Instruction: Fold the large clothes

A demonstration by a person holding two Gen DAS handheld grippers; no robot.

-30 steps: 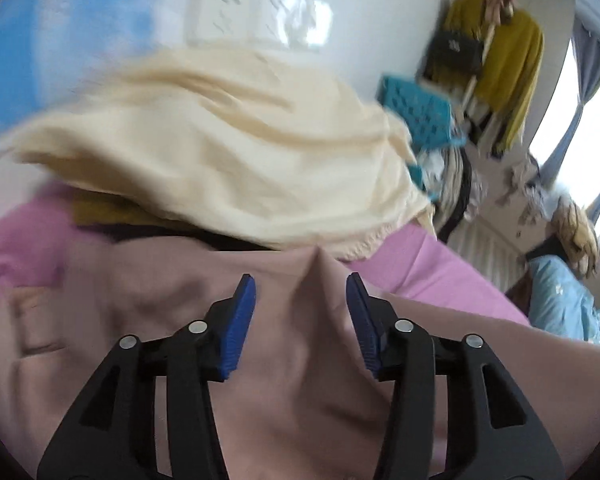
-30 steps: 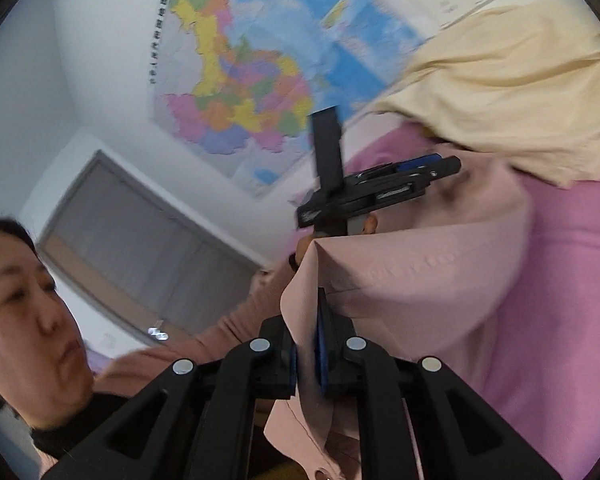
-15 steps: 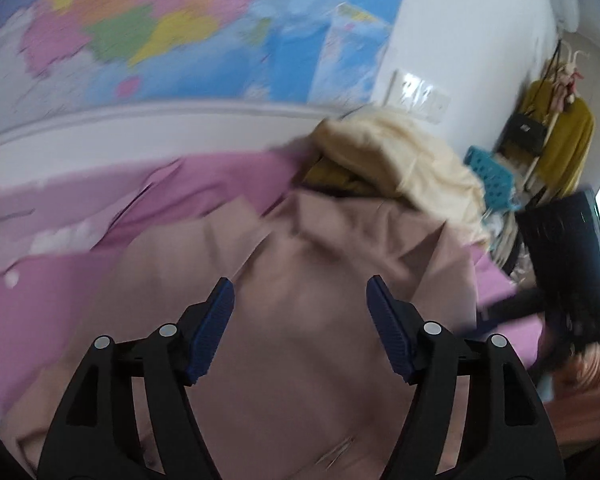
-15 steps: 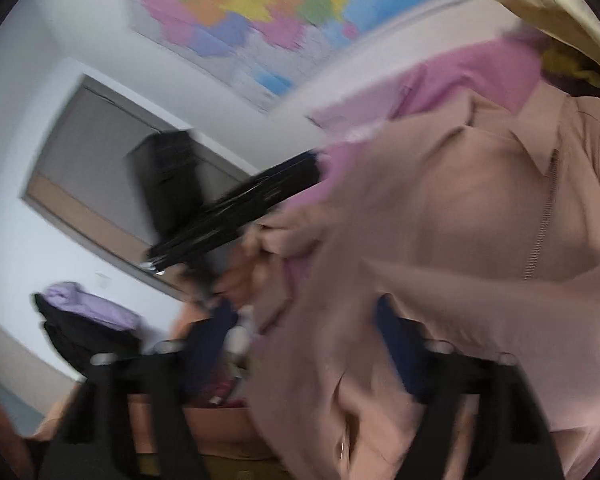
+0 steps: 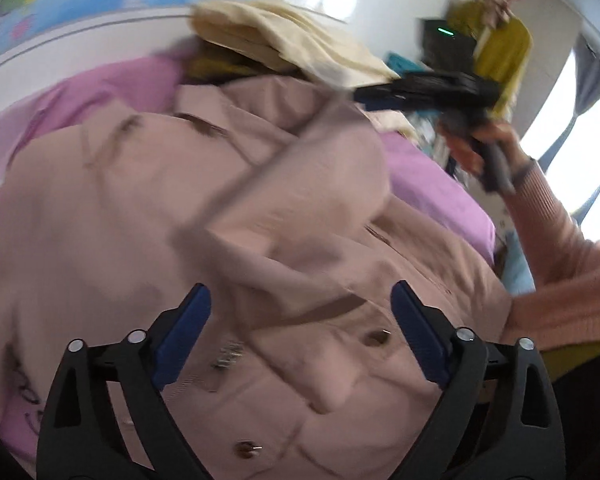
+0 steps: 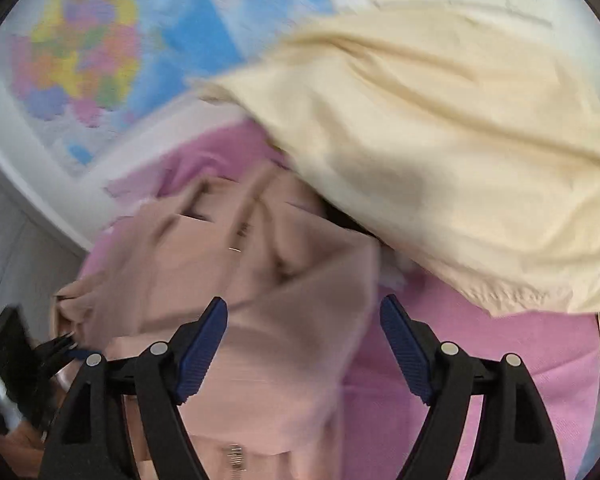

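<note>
A dusty-pink jacket [image 5: 148, 216] is spread on a bed with a purple sheet [image 5: 432, 184]. Over the jacket's left part, the left claw [image 5: 300, 336] is seen with jaws opening, pinching nothing. Over its right edge, the right claw [image 6: 304, 340] is likewise opening, fabric below but ungripped. Beyond the jacket, a cream garment [image 6: 440, 152] is heaped.

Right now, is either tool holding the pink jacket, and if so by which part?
Neither. The left tool and right tool are both opening, pads clear of the jacket, which lies loose on the bed.
</note>
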